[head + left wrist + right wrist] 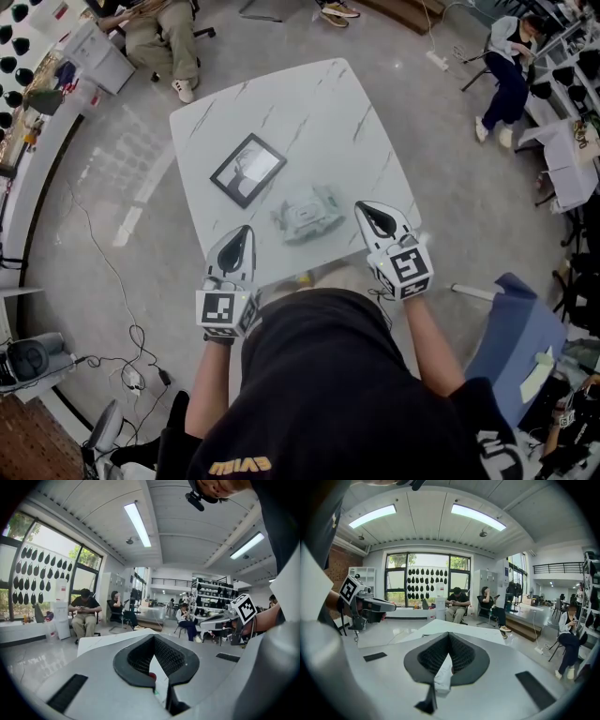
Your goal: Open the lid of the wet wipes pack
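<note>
The wet wipes pack [307, 214], pale green-white with its lid facing up, lies on the white marble table [309, 112] near the front edge. My left gripper [246, 232] hovers at the front edge, left of the pack and apart from it, jaws shut on nothing. My right gripper [364, 209] is just right of the pack, also apart and shut with nothing held. In the left gripper view the closed jaws [152, 638] point over the table [108, 641]. The right gripper view shows closed jaws [448, 635] over the table [440, 626]. The pack is not clearly seen in either gripper view.
A black picture frame [247, 169] lies on the table behind and left of the pack. A blue chair [511, 337] stands to my right. Cables [131, 366] trail on the floor at left. Seated people [164, 37] are beyond the table's far side.
</note>
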{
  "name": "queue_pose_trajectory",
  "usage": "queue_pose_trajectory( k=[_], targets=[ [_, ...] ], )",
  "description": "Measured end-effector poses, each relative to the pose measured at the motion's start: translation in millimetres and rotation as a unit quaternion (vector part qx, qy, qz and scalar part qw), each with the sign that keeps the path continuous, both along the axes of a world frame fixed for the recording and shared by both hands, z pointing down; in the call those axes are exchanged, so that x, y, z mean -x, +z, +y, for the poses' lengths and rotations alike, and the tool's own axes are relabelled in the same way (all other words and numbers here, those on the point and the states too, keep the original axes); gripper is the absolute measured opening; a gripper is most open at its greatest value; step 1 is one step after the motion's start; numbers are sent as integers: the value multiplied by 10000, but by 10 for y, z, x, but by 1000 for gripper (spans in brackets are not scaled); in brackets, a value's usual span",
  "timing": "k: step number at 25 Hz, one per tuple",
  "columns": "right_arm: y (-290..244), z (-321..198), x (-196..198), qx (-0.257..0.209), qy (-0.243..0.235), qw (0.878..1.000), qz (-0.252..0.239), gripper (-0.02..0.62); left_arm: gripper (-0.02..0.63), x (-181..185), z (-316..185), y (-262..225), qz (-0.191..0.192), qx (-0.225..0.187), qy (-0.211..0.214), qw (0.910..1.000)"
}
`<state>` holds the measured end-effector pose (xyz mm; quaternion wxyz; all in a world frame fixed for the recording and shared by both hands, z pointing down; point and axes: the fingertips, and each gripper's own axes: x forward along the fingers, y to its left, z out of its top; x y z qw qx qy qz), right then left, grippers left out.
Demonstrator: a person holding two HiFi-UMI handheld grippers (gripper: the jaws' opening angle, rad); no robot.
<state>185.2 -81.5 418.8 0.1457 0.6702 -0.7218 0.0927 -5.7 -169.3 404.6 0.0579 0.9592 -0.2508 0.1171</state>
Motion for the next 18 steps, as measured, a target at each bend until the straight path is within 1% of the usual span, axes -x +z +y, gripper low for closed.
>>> queue_pose_trajectory(
  k=[7,12,18],
  targets=[
    [7,-6,18,64,-85,9999,122,2,17,-17,12,-9,7,40,-15,10000],
    [11,24,16,87,-72,9998,153,1,17,-1,33,55,-110,1,0,9999],
    [-32,61,13,100,-103,9997,188,2,17,4,81,131,-159,67,-3,9999]
  ],
)
